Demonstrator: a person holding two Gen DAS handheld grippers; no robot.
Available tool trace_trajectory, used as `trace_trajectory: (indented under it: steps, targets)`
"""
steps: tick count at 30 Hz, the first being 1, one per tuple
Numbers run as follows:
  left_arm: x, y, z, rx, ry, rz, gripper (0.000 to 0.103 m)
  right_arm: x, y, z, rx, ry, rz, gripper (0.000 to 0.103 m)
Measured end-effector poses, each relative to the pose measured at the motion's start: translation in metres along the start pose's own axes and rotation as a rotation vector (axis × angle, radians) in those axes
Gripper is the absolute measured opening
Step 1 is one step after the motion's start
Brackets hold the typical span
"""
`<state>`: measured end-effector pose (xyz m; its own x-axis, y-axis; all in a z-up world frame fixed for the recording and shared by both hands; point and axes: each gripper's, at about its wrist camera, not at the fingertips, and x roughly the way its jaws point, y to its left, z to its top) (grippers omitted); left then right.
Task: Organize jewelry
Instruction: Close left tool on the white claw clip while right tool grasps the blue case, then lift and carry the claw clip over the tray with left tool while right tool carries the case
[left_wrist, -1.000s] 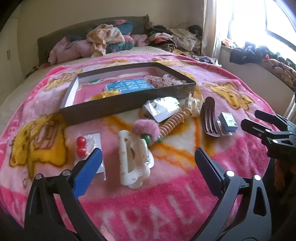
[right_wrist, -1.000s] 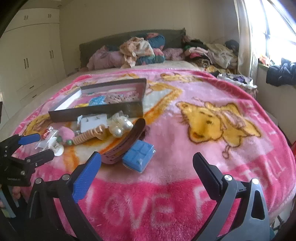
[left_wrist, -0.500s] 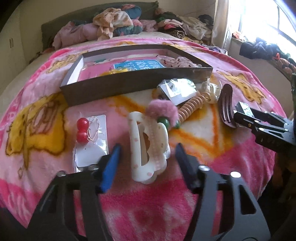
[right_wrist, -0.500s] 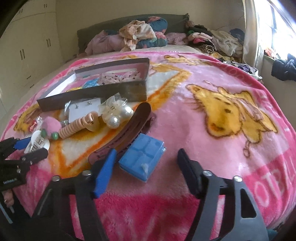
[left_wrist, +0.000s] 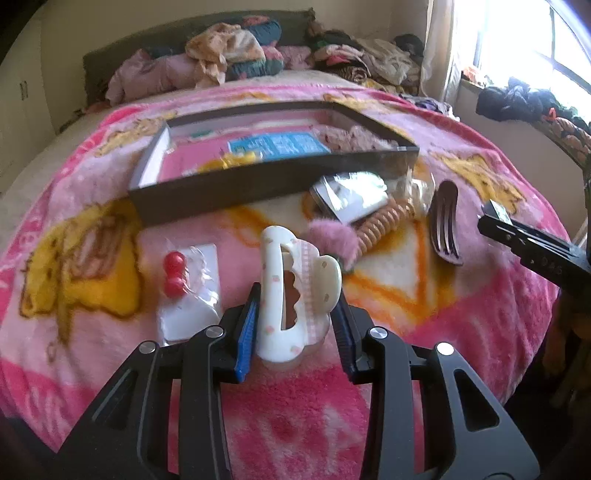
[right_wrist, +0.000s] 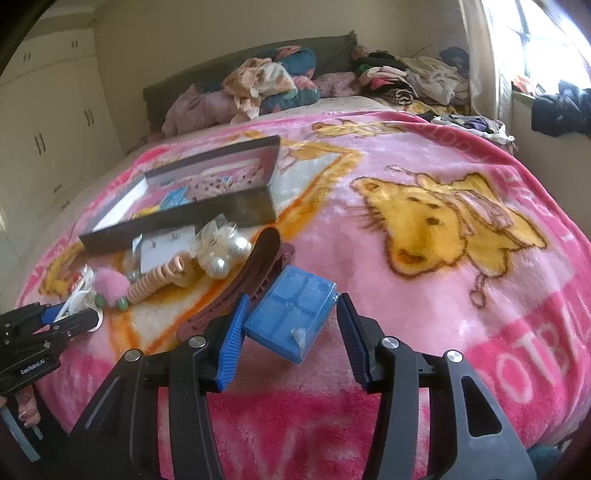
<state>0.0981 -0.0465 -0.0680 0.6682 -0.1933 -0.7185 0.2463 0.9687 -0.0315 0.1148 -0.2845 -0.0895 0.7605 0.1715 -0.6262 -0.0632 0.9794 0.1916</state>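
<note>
A white hair claw (left_wrist: 295, 295) with pink dots lies on the pink blanket (left_wrist: 369, 424). My left gripper (left_wrist: 297, 291) is closing on it, and both blue pads touch its sides. A blue plastic box (right_wrist: 291, 314) lies cornerwise between the pads of my right gripper (right_wrist: 291, 297), whose jaws are also closing, with the pads against its corners. Behind them stands the dark open jewelry tray (left_wrist: 229, 184), with a blue card and pink items inside. The left gripper (right_wrist: 70, 317) shows at the left of the right wrist view. The right gripper (left_wrist: 495, 218) shows at the right of the left wrist view.
Loose pieces lie before the tray: red bead earrings on a card (left_wrist: 173, 273), a pink pompom (left_wrist: 332, 240), a peach coil tie (left_wrist: 384, 221), a brown comb clip (left_wrist: 445, 229), pearl pieces (right_wrist: 221, 254). Clothes are piled at the headboard (right_wrist: 266, 85). A window is at the right.
Both grippers went from wide open to narrow. The left one came down around the white hair claw, and the right one moved forward around the blue box.
</note>
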Motion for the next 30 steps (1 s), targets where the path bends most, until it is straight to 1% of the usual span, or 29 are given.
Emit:
trace_trajectory:
  steps: [3, 8, 16, 22, 30]
  targets:
    - [-0.007, 0.004, 0.006, -0.023, -0.031, -0.009, 0.028, -0.007, -0.003, 0.002, 0.019, -0.026, 0.004, 0.047]
    - [-0.019, 0.009, 0.012, -0.036, -0.065, -0.017, 0.028, -0.014, -0.001, 0.004, 0.017, -0.046, 0.013, 0.047]
    - [-0.035, 0.026, 0.023, -0.074, -0.127, -0.001, 0.028, -0.022, 0.005, 0.009, 0.014, -0.063, 0.049, 0.047]
    - [-0.034, 0.034, 0.031, -0.094, -0.143, 0.006, 0.028, -0.027, 0.014, 0.022, -0.006, -0.088, 0.076, 0.047]
    - [-0.031, 0.045, 0.043, -0.109, -0.159, 0.014, 0.028, -0.014, 0.03, 0.042, -0.045, -0.089, 0.092, 0.047]
